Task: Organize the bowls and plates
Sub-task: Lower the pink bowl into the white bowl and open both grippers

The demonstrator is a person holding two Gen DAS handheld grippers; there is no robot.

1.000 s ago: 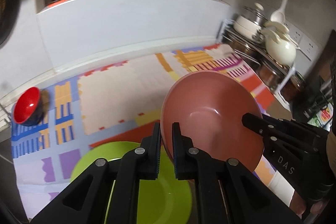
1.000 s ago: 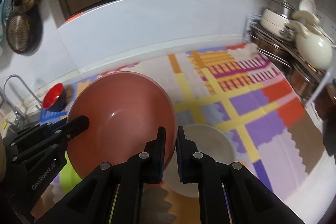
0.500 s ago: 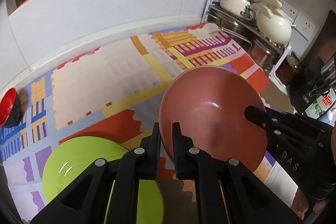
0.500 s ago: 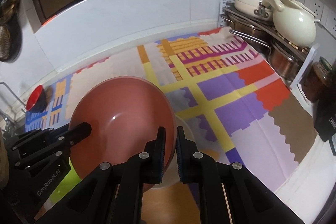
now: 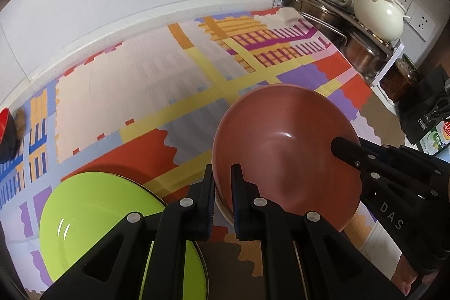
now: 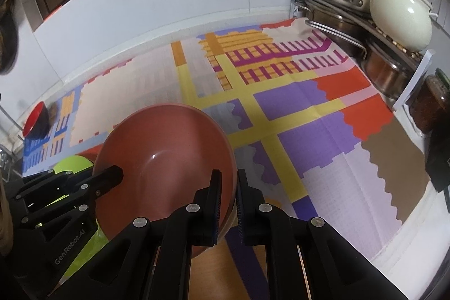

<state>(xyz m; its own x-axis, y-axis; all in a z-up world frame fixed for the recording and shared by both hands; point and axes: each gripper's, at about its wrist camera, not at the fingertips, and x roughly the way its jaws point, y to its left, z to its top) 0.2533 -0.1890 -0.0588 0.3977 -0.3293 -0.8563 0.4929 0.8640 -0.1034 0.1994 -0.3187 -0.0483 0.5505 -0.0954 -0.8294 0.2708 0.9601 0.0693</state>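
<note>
Since the earlier frames the pink bowl [image 5: 284, 148] had travelled rightward over the patterned cloth [image 5: 157, 80], so that the small red bowl [image 6: 35, 123] slid to the far left edge of view and the pot rack [image 6: 362, 27] loomed larger on the right. Both tools carried it: the left tool [image 5: 222, 187] was clamped on the rim nearest its camera, and the right tool [image 6: 228, 193] pinched the opposite rim, jaws nearly closed on the thin wall, with the bowl tilted and apparently lifted off the desk [image 6: 416, 210]. Its hollow was empty, showing only a glint of light. A cream-coloured edge [image 5: 223, 211] peeked from beneath it in the left wrist view, possibly a second bowl, though too little showed to be sure. The green plate [image 5: 98, 224] lay flat on the cloth at lower left, bare on top, with a darker rim just visible under its right edge, suggesting it sat on another plate. By my reading the sorting was partly done: plates seemed gathered at the left, the pink bowl was mid-transfer, and the red bowl, lying tipped and well apart at the far left, had not yet been collected.
</note>
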